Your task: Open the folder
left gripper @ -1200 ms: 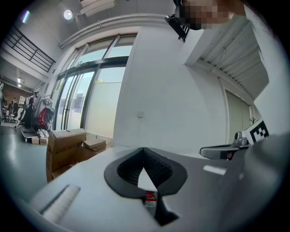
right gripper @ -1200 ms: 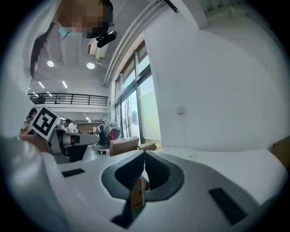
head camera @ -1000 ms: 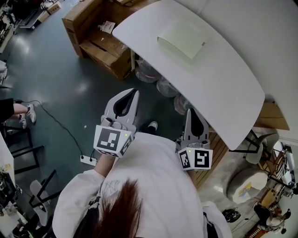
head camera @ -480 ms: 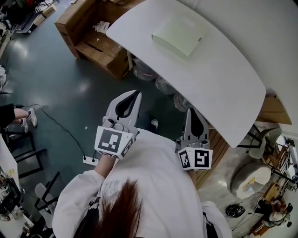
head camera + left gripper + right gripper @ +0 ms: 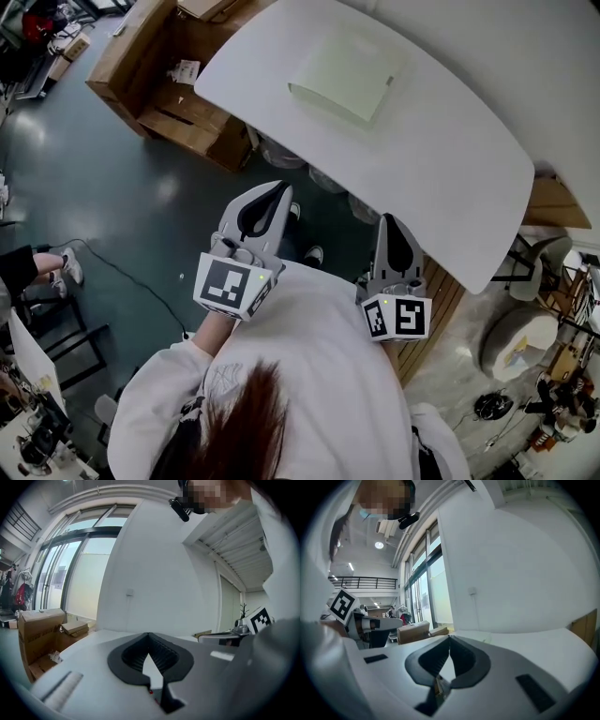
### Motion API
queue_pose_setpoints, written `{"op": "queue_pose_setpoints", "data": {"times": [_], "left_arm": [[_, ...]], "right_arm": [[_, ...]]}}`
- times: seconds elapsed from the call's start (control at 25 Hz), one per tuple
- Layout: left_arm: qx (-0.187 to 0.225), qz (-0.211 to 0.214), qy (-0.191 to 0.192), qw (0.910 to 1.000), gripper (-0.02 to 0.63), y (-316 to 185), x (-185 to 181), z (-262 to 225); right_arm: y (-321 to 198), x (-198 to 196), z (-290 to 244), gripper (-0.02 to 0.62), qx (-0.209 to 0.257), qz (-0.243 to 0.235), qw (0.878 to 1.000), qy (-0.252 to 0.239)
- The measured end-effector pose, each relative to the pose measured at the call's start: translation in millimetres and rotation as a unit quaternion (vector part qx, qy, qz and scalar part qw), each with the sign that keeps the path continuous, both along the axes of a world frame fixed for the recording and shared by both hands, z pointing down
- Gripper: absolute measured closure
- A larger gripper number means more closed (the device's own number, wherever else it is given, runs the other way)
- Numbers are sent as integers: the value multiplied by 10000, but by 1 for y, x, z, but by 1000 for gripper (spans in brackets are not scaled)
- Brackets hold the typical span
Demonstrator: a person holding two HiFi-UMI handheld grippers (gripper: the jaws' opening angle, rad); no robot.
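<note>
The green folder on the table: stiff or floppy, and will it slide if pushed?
The folder lies flat with straight edges, so probably fairly stiff. It looks thin, likely light, and may slide on the smooth white table.

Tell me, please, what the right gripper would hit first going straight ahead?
The right gripper would probably meet the near edge of the white table, though depth is unclear; the folder lies further left.

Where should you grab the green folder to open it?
Probably the top cover's thin lip along the folder edge nearest the person, coming in low from the near side of the table. It lies flat and closed, so only an edge offers a pinch. Which edge is the spine cannot be told.
</note>
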State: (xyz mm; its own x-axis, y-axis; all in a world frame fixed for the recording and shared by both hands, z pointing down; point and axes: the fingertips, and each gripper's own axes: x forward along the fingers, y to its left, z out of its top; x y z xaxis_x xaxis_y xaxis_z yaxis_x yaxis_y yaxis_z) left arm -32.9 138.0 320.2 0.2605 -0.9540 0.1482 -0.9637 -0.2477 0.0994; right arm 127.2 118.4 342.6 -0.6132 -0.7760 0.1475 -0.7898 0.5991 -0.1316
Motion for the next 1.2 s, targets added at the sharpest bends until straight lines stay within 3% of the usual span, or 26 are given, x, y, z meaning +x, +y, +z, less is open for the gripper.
{"op": "queue_pose_setpoints", "data": {"times": [0.28,0.6,0.84,1.2], "left_arm": [[63,332,-23,9994,598,-46,-21,-5],[27,271,-21,9996,598,-82,-75,-5],[-34,522,-29,9986,598,-101,-95,0],[-109,1162,89,9931,598,-134,-88,10]], "right_arm": [[-42,-28,-5,588,57,235,9997,-47],[-77,-77,-6,588,70,240,9997,-85],[-93,-98,-4,588,63,455,9989,-102],[-99,-83,2,588,-19,1179,9930,50]]}}
